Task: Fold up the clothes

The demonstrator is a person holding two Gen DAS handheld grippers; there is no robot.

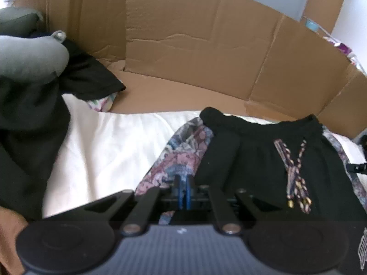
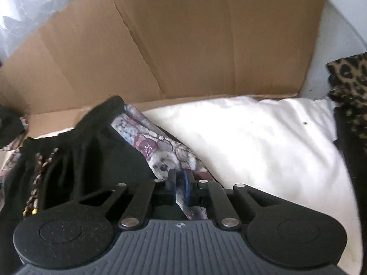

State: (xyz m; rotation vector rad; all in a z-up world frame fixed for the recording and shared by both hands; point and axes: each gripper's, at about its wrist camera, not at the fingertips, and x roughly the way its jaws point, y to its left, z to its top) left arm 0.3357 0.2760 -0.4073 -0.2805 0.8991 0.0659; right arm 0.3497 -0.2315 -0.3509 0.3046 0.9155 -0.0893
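We are pinching the floral garment (image 1: 181,153) with both grippers: the left gripper (image 1: 183,191) is pressing together on its left side, and the right gripper (image 2: 180,186) is clamping its right side. It is lying on the white bedding (image 2: 263,142), near the cardboard (image 1: 195,52) at the far edge, black waistband (image 1: 259,123) spread flat. We are likely holding both sides to keep the fold even.

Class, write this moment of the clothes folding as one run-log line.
left hand-held gripper: shut on floral garment | right hand-held gripper: shut on floral garment | surface: white sheet
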